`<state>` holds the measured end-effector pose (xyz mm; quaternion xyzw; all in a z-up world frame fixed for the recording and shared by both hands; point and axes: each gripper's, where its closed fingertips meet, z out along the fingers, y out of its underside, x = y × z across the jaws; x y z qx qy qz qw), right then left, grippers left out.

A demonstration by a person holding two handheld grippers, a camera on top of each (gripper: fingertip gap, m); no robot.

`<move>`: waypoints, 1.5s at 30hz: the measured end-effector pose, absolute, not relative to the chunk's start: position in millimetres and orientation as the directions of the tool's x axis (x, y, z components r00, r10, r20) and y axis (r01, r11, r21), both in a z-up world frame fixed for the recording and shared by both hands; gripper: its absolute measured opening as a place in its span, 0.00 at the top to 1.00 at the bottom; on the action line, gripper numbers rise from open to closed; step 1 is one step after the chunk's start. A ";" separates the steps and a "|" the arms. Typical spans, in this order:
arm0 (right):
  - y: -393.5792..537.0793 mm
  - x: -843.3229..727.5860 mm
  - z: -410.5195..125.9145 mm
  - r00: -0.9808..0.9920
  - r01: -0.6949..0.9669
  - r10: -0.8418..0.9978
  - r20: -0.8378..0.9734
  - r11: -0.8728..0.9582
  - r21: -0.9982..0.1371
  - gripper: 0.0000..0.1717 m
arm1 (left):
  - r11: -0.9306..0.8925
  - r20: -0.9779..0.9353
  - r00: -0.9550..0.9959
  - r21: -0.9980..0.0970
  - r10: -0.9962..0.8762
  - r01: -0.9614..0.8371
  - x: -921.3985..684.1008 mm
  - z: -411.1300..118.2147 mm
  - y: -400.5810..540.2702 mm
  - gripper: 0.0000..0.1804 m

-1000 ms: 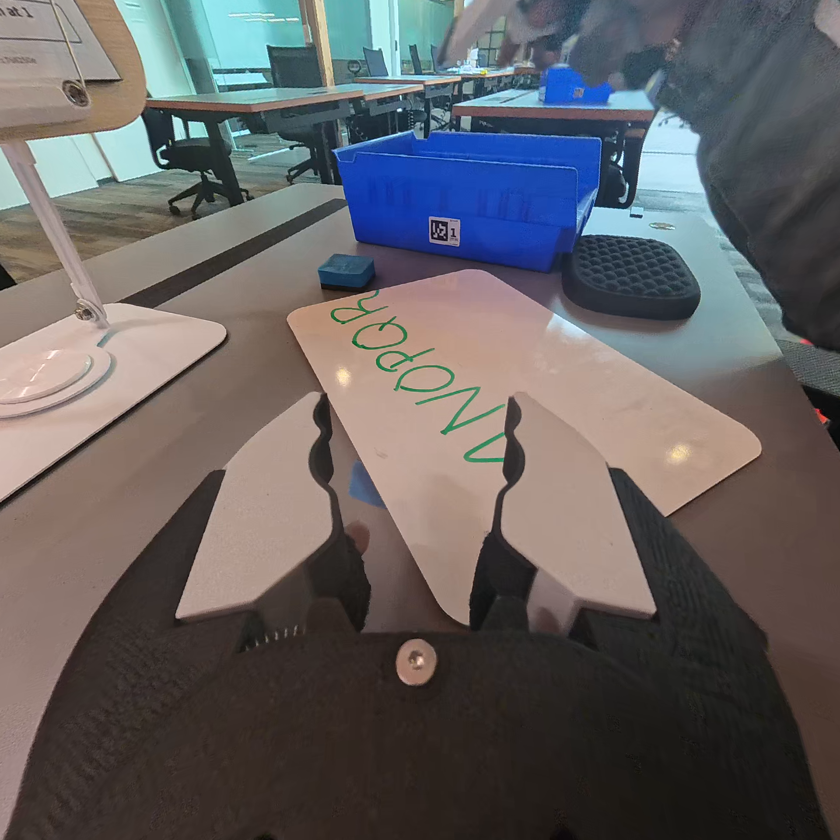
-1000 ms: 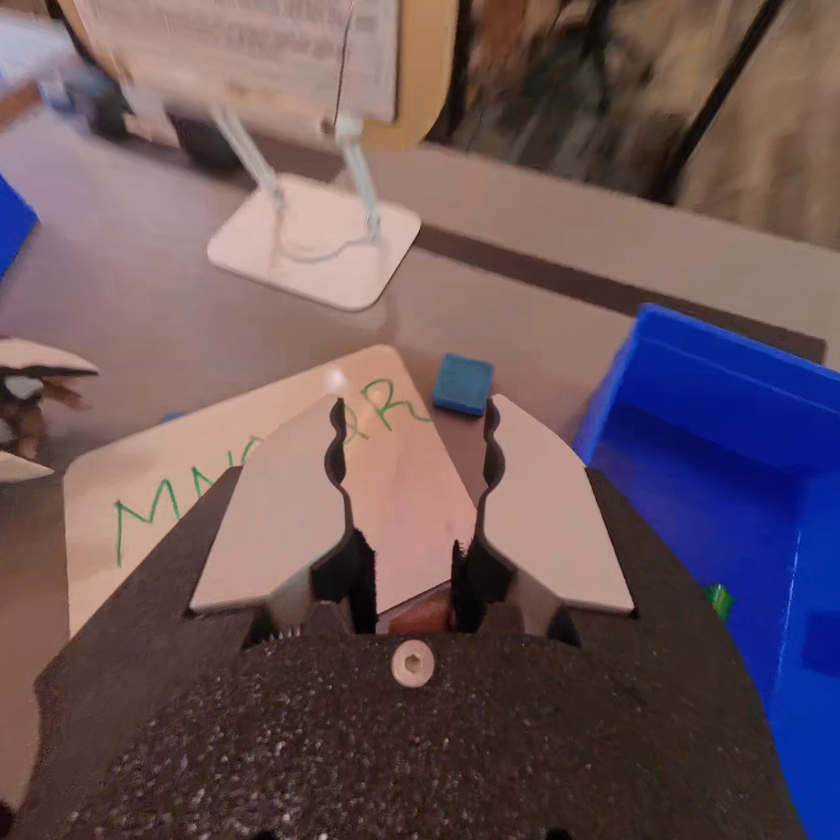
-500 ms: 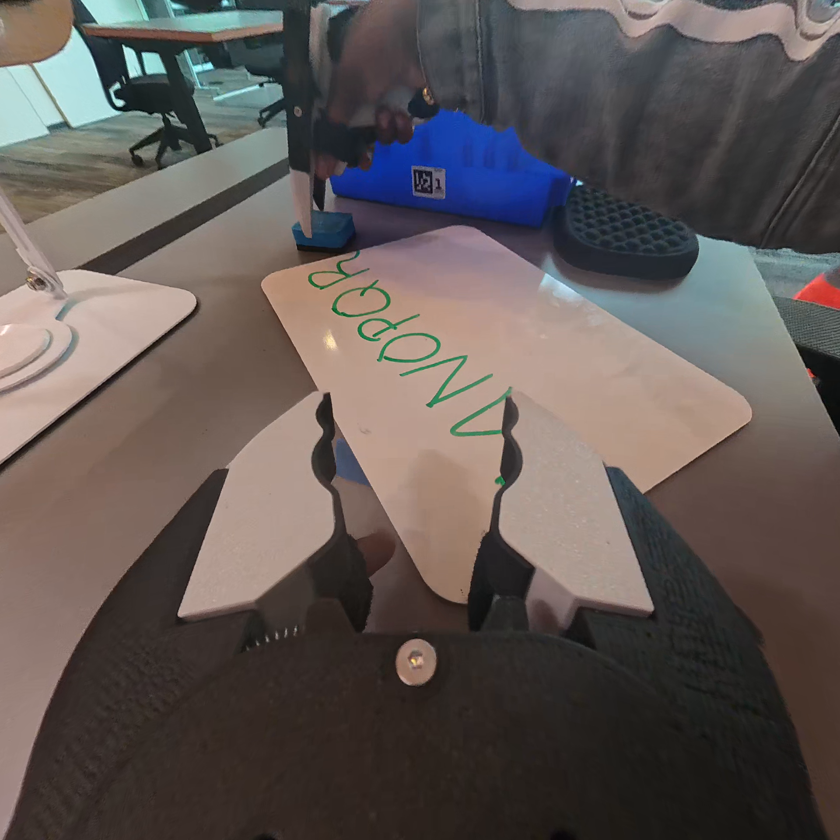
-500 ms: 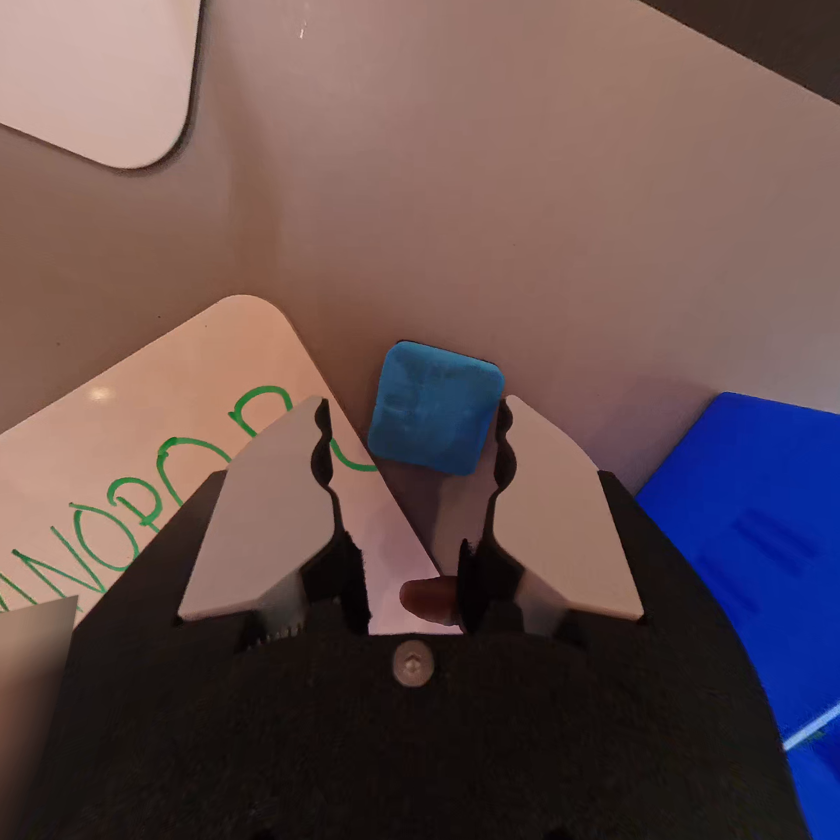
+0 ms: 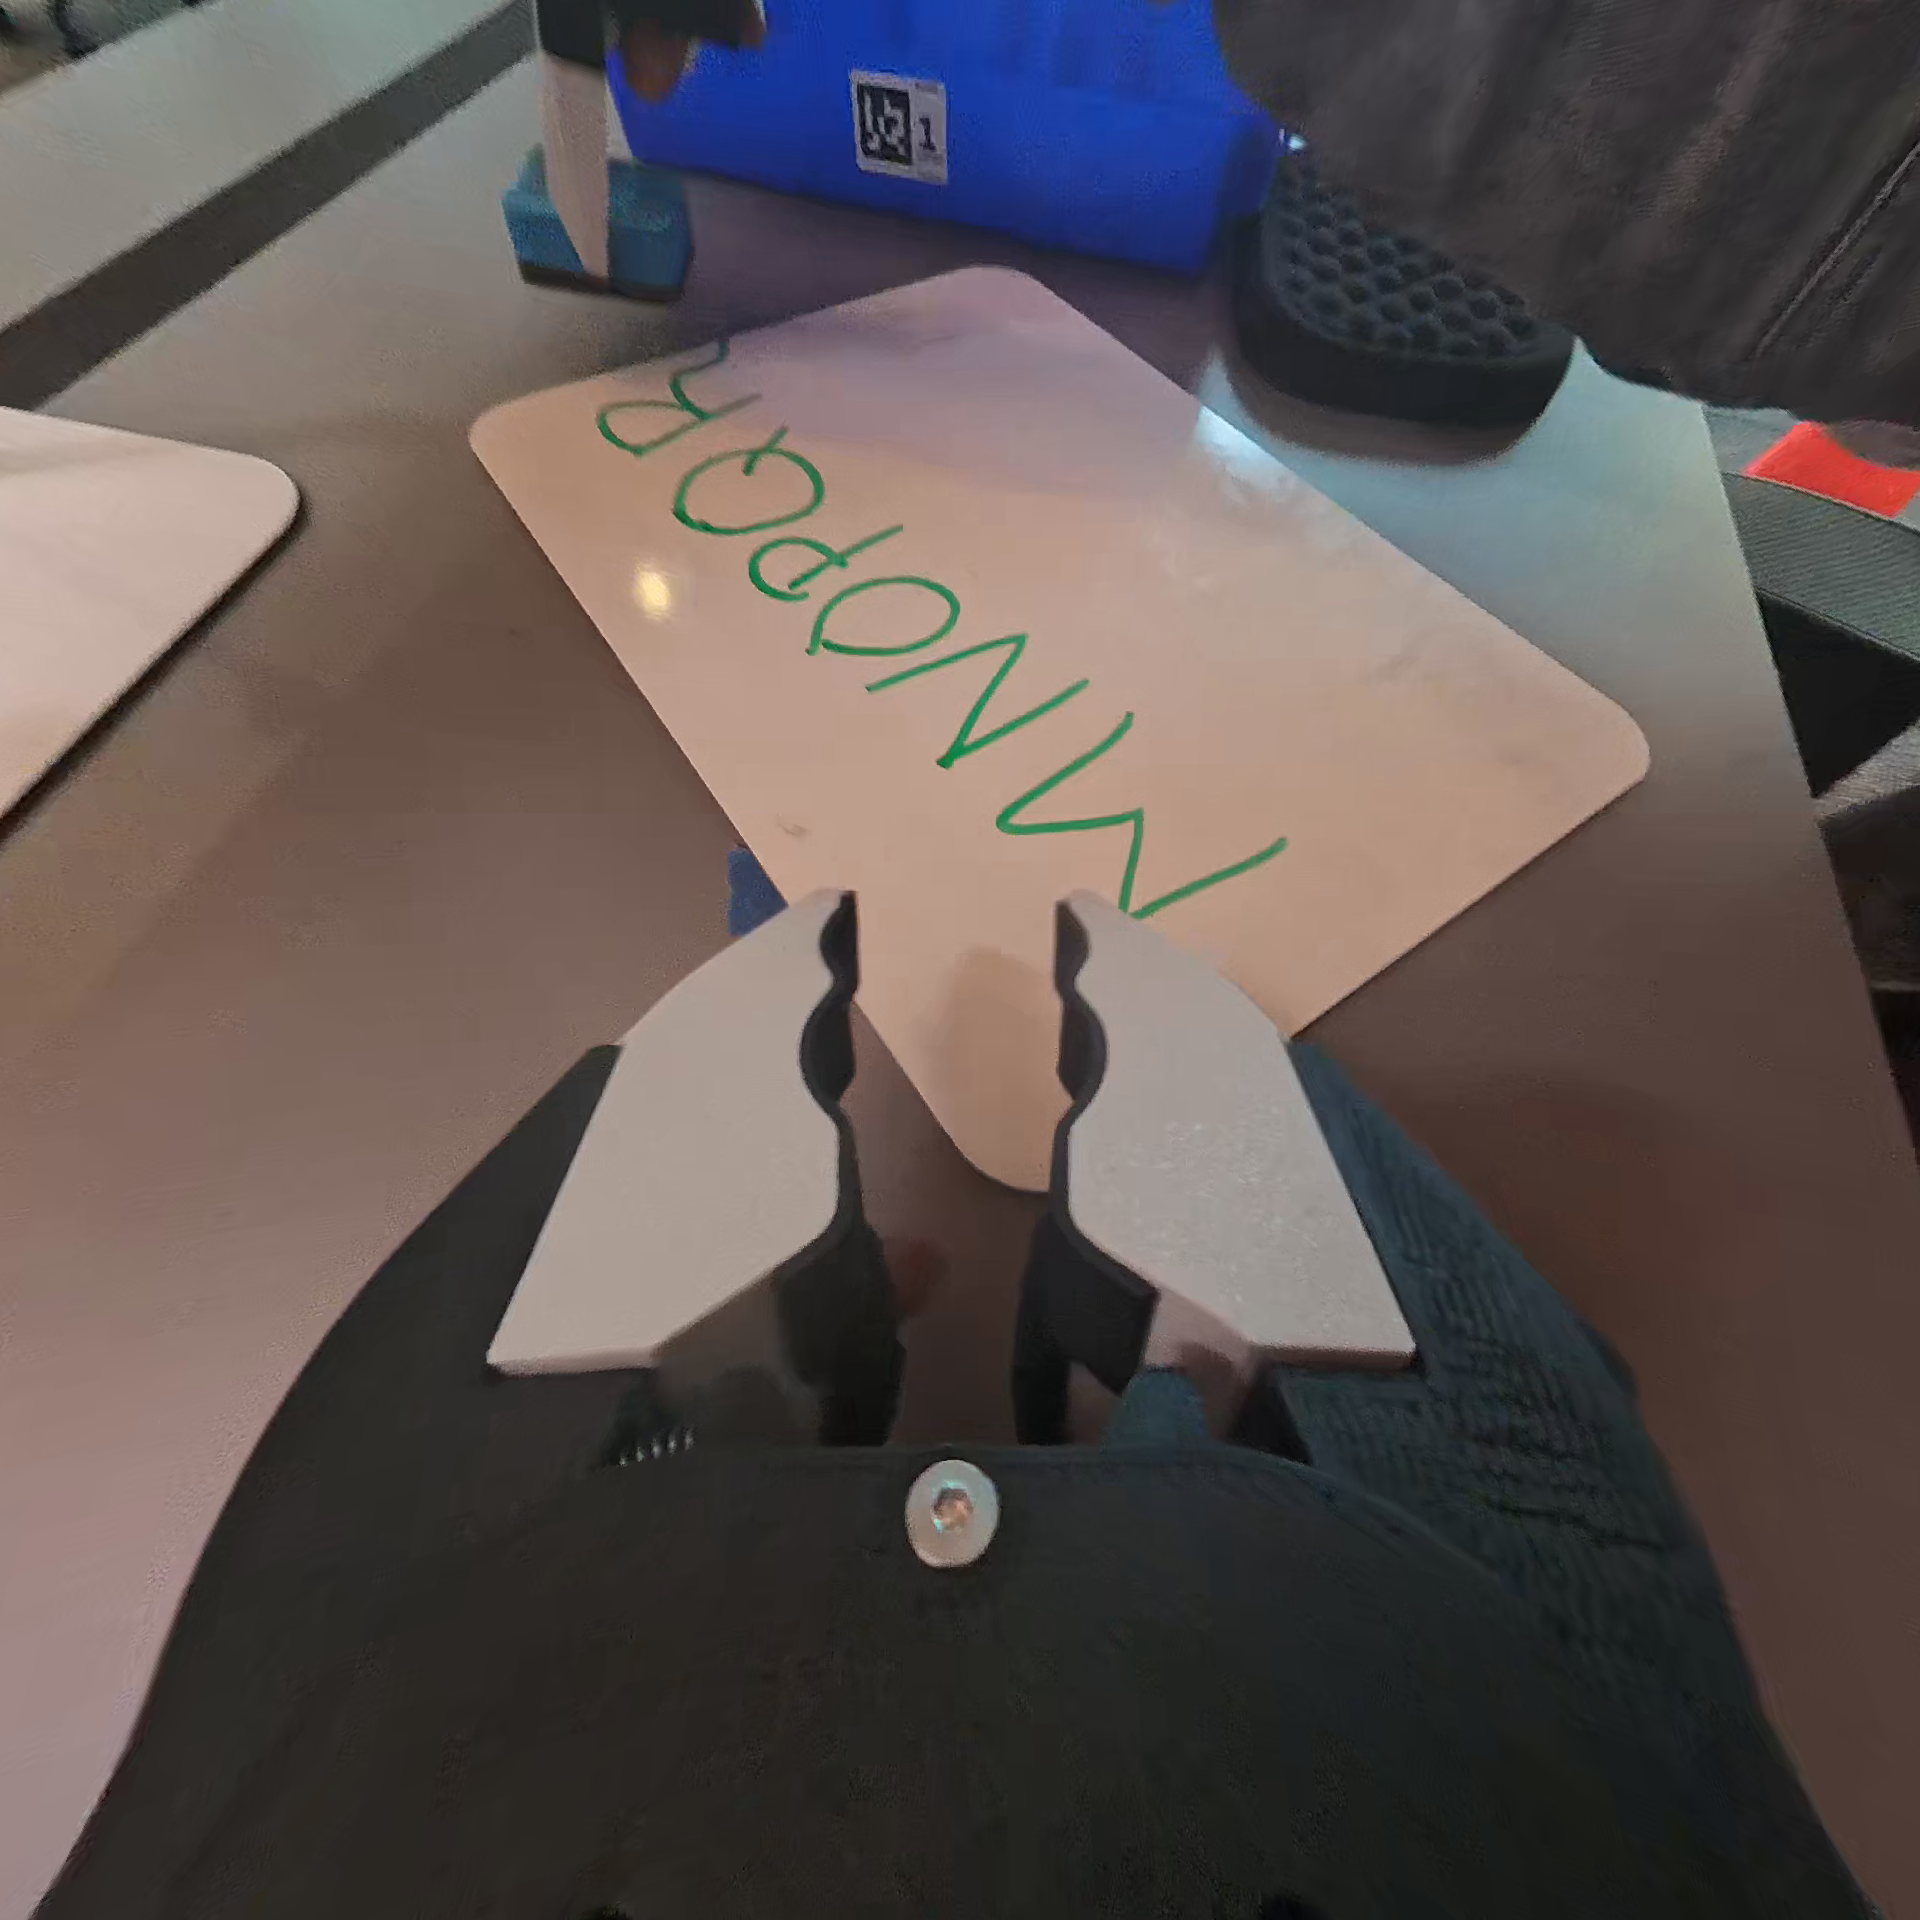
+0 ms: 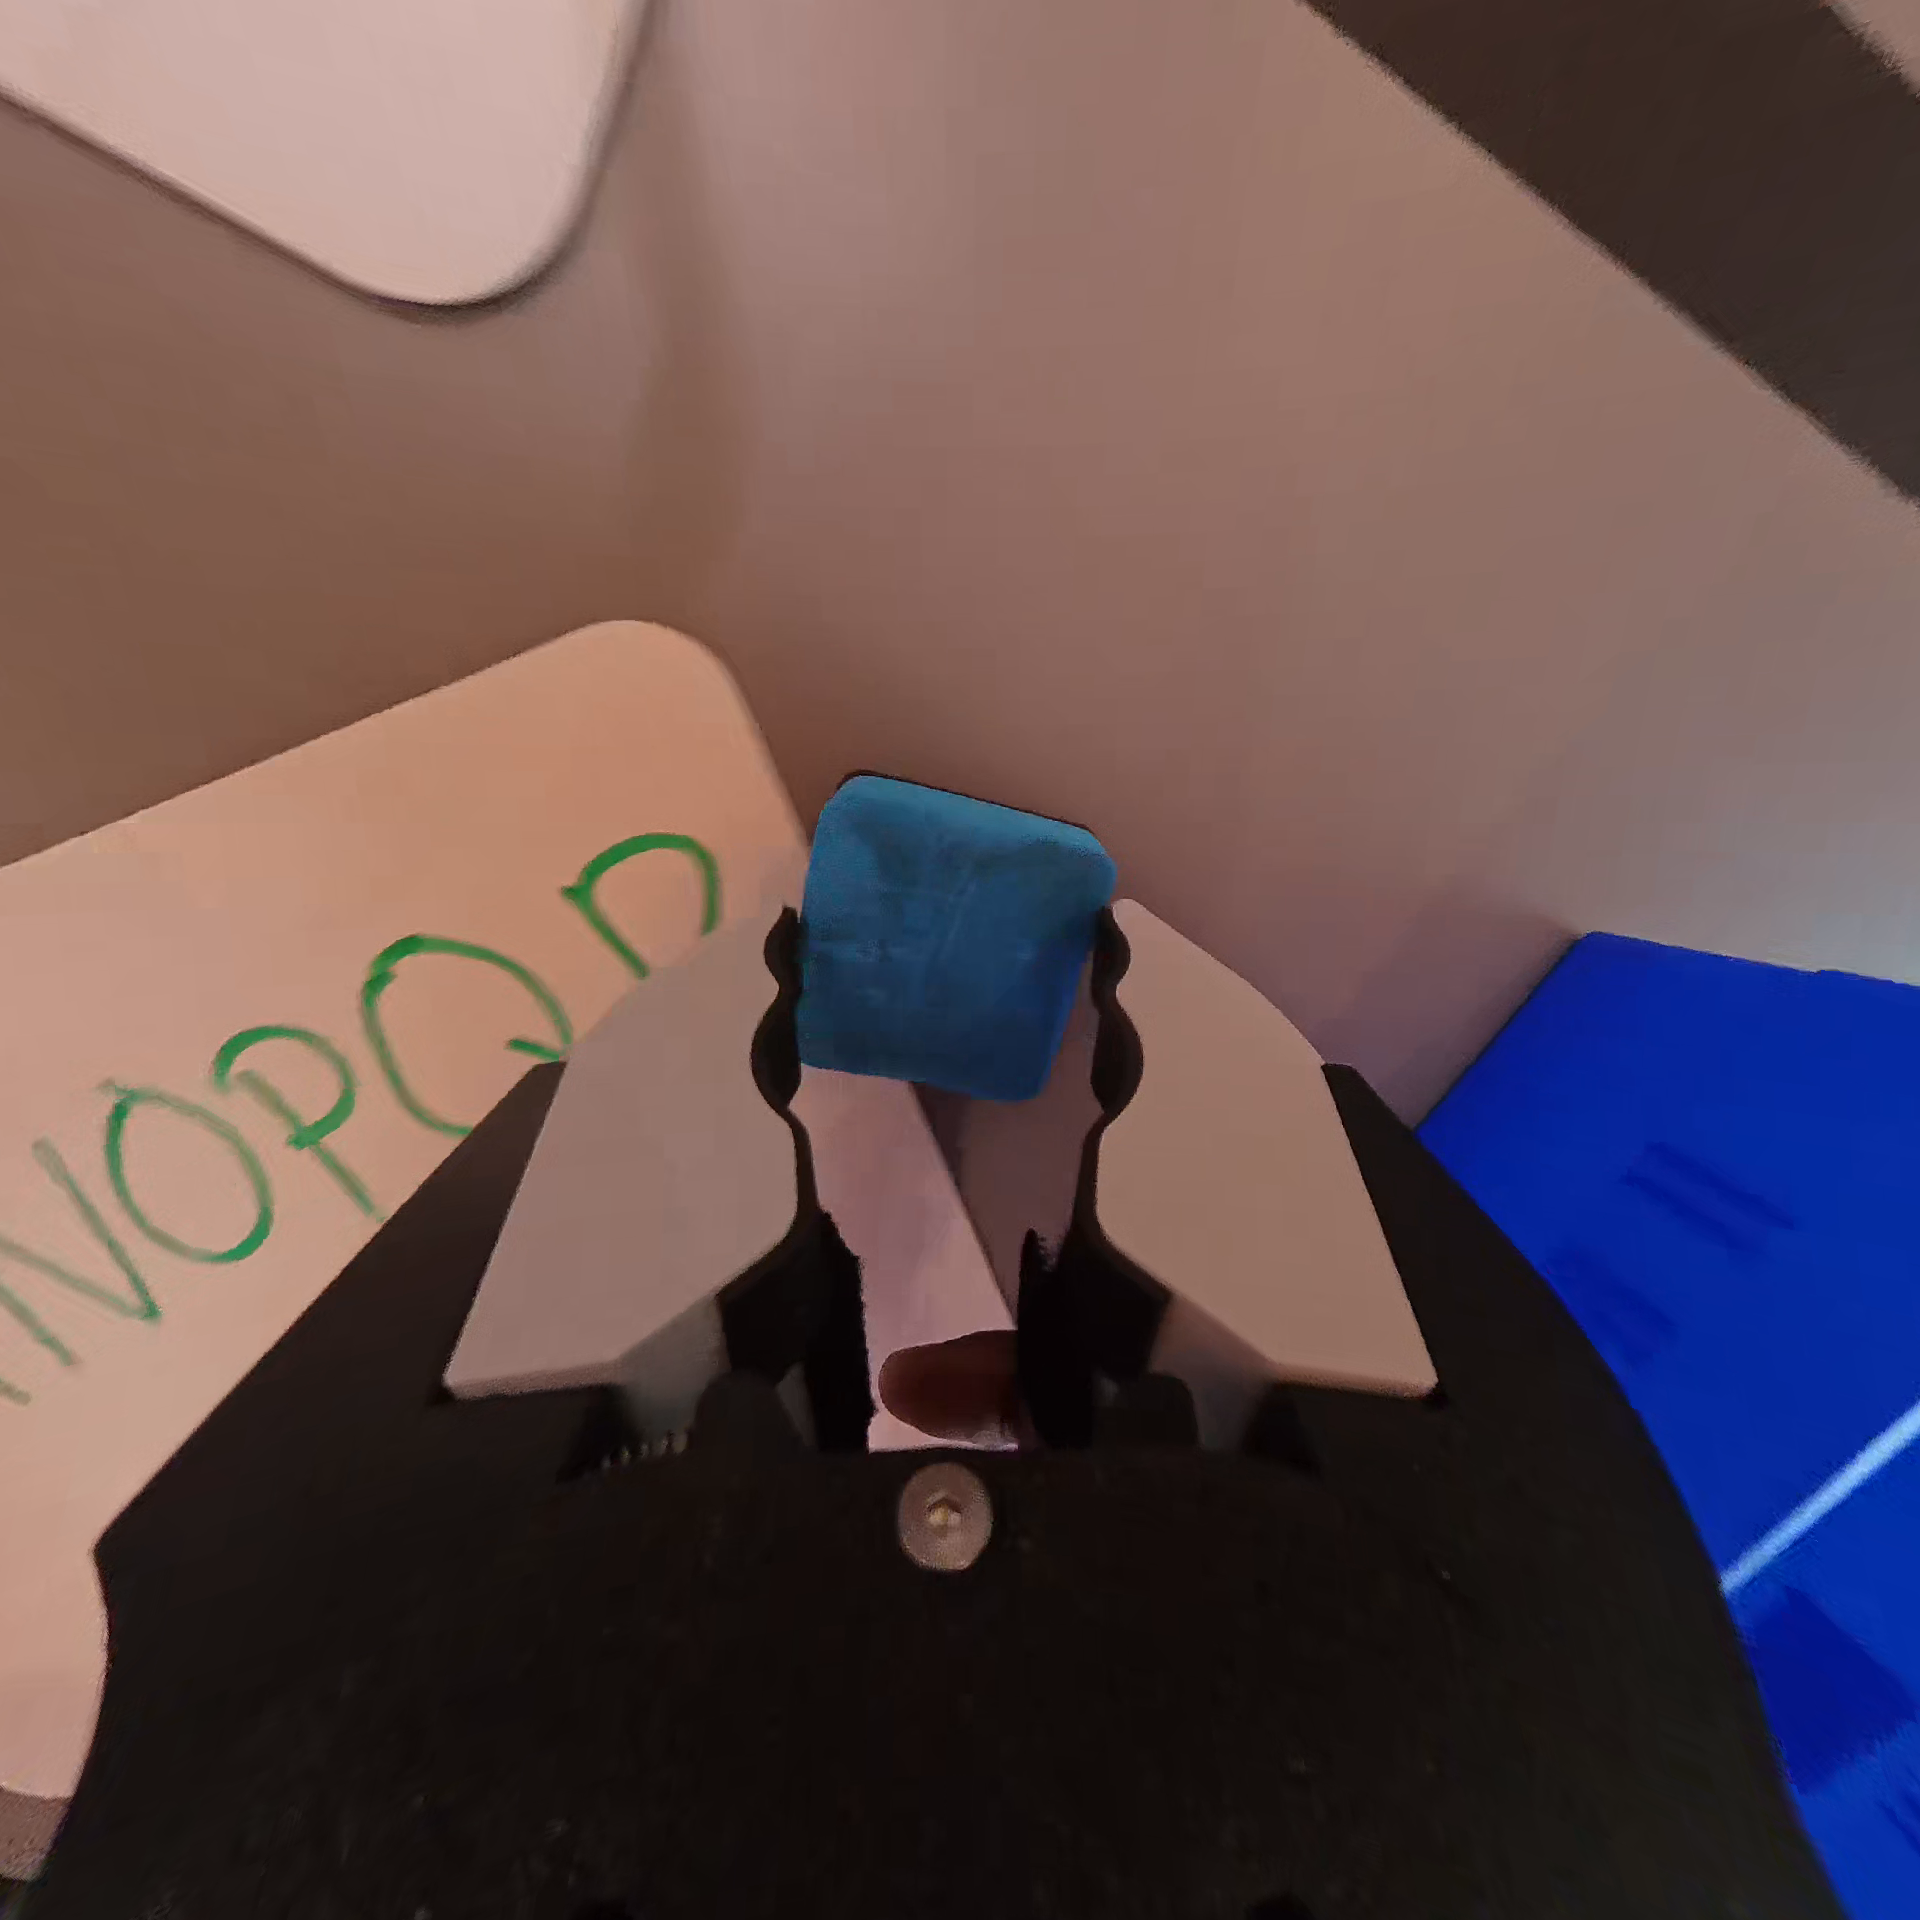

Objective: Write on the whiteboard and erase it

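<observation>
Now one whiteboard [image 5: 1039, 582], one blue eraser [image 6: 945, 935], one blue bin [image 5: 1039, 125] share the tabletop [image 5: 343, 831]; right tongs [image 6: 945, 997] pinch the eraser beside the board's corner; left tongs [image 5: 956, 914] hang spread, bare, over its near edge.

Blue bin [image 5: 1039, 156] cut off at 12 o'clock in the left wrist view, its far side hidden by a grey sleeve [image 5: 1610, 156], right gripper's finger [image 5: 577, 156] hiding the eraser's [image 5: 644, 234] middle, white base [image 6: 312, 125] cropped at 11 o'clock, whiteboard's [image 6: 312, 831] green writing [image 6: 312, 1091] blurred and cut at 9 o'clock.
</observation>
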<state>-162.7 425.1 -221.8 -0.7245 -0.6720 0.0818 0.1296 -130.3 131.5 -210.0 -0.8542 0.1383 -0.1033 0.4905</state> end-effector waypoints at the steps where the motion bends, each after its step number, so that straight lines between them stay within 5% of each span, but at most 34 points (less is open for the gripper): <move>1: 411.7 -162.9 -212.5 0.038 0.945 0.998 0.054 -0.019 -0.327 0.68 | -0.490 0.048 0.936 -0.860 -0.349 -0.138 -129.7 -210.5 129.3 0.85; 4: 354.8 -154.5 -188.6 -0.136 0.910 0.990 0.027 0.135 -0.391 0.68 | -0.529 0.043 0.917 -0.827 -0.395 -0.189 -126.6 -216.0 120.8 1.00; 9: 239.2 -107.9 -179.7 -0.469 0.818 0.881 -0.059 0.408 -0.405 0.68 | -0.585 0.006 0.894 -0.758 -0.447 -0.288 -119.1 -231.2 114.2 1.00; 15: 180.1 -57.6 -213.6 -0.615 0.763 0.788 -0.006 0.593 -0.258 0.68 | -0.615 0.009 0.878 -0.717 -0.479 -0.328 -110.8 -239.6 111.0 1.00; 25: 166.4 -51.9 -233.6 -0.599 0.765 0.800 0.035 0.585 -0.270 0.62 | -0.644 0.002 0.874 -0.677 -0.486 -0.357 -106.1 -249.3 110.4 1.00; 40: 165.4 -76.9 -235.4 -0.465 0.769 0.882 0.083 0.448 -0.456 0.70 | -0.694 0.108 0.903 -0.680 -0.415 -0.238 -107.4 -250.1 111.4 1.00; 45: 142.0 -79.1 -236.0 -0.564 0.713 0.823 0.066 0.526 -0.463 0.70 | -0.693 0.129 0.903 -0.687 -0.409 -0.216 -107.5 -250.1 111.4 1.00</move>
